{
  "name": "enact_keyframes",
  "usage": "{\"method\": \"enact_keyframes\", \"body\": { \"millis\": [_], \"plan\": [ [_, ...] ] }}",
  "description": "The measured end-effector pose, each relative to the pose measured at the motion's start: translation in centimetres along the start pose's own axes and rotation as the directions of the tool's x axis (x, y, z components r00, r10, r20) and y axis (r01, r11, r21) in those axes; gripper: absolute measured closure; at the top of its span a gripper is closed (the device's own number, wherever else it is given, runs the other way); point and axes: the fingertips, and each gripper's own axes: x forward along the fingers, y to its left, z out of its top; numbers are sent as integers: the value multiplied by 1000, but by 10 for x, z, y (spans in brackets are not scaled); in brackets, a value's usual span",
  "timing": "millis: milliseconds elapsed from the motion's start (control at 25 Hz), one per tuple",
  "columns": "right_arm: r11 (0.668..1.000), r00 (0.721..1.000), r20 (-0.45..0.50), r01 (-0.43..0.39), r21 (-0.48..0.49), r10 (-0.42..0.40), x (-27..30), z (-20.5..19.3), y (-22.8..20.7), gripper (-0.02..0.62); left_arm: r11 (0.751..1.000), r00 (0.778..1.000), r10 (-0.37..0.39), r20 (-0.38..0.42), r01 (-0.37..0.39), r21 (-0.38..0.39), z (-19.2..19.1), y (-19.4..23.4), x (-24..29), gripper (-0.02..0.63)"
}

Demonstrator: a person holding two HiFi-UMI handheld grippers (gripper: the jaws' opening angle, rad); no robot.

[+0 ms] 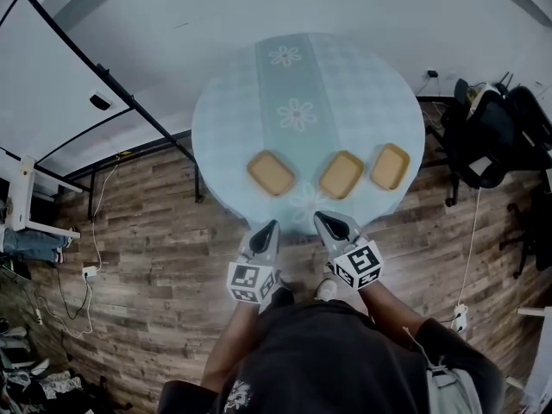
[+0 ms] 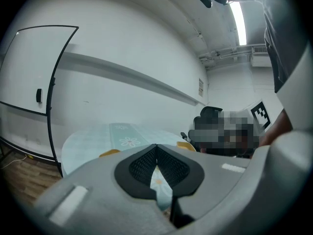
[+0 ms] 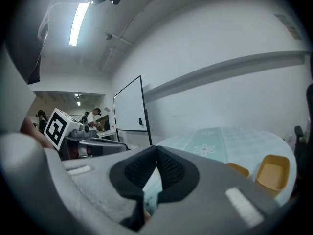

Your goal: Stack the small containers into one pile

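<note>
You are holding the left tool [image 1: 266, 228] and right tool [image 1: 324, 219] at the near edge of the desk [image 1: 224, 119]. Both are pinched fully together and gripping nothing, so by the look of it the stacking is not yet beginning. The left container [image 1: 272, 172], middle container [image 1: 341, 174] and right container [image 1: 390, 166] are sitting apart in a row. Next you are probably needing to spread one tool and take a rim. Nothing is blocking you; the whiteboard [image 1: 52, 84] and chair [image 1: 487, 136] are standing well apart.
</note>
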Motion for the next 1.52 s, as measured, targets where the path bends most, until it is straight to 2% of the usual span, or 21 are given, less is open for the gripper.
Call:
{"method": "enact_keyframes", "body": {
  "millis": [560,920,1000,1160,1320,1520],
  "plan": [
    [1000,996,-88,-24,-13,22,50,-23,6,594,997,998,64,-10,-64,-40,-12,58,0,601],
    [999,985,-174,-22,-41,14,90,-58,3,591,996,995,81,-51,-83,-45,-45,87,-3,601],
    [999,980,-197,-20,-34,13,97,-67,0,570,994,995,86,-59,-89,-59,-54,93,-1,601],
    [1000,971,-238,-29,-10,26,109,-81,-4,478,993,993,89,-74,-95,-74,-66,100,5,601],
    [999,962,-273,-36,-7,32,127,-92,-8,362,993,993,78,-86,-85,-80,-76,106,12,601],
    [1000,951,-309,4,-12,-7,142,-110,-22,192,990,991,80,-110,-92,-107,-90,109,18,601]
  ]
}}
